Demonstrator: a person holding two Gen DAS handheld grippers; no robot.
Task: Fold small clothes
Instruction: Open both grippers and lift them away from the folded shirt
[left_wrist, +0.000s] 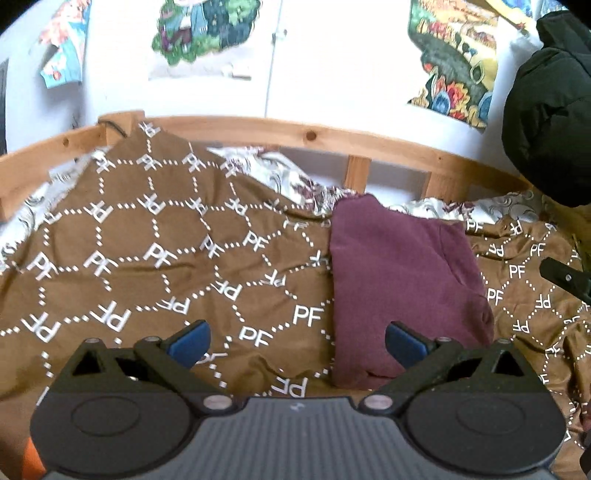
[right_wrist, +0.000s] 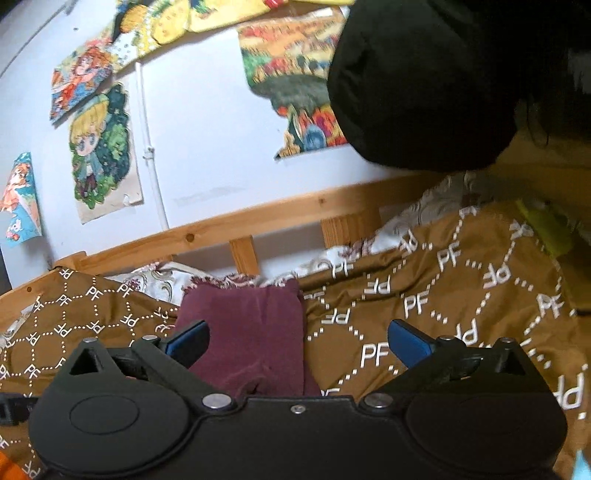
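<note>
A small maroon garment (left_wrist: 402, 288) lies folded into a compact rectangle on the brown blanket printed with white PF letters (left_wrist: 147, 258). In the left wrist view it sits right of centre, and my left gripper (left_wrist: 297, 341) is open and empty just in front of it, its right blue pad (left_wrist: 404, 345) over the garment's near edge. In the right wrist view the garment (right_wrist: 255, 332) lies left of centre. My right gripper (right_wrist: 297, 341) is open and empty above its near end. The tip of the right gripper shows at the left wrist view's right edge (left_wrist: 565, 278).
A wooden bed rail (left_wrist: 314, 138) runs along the far side below a white wall with colourful posters (right_wrist: 99, 147). A patterned white sheet (left_wrist: 291, 177) shows behind the blanket. A black padded jacket (right_wrist: 424, 85) hangs at the upper right.
</note>
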